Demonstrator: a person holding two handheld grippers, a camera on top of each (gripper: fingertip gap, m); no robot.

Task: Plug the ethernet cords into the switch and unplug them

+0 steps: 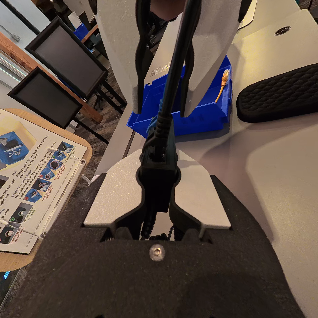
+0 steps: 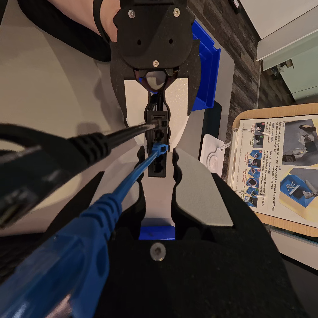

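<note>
Between the fingers of the left claw (image 1: 159, 165) the black switch (image 2: 157, 146) is sitting, firmly clamped above the surface (image 1: 258, 172). A black cord (image 2: 134, 130) and a blue cord (image 2: 136, 173) are plugged in. The right claw (image 2: 157, 151) is standing open around the switch's free end, gripping nothing. The plugs are probably stiff with fragile tabs; squeeze there, never the soft cable.

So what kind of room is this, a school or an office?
Most likely an office or training workroom. Dark monitors sit on long desks, a blue parts bin rests on the grey table, and a picture instruction sheet lies on a wooden stand. Nothing shows it is a school.
</note>
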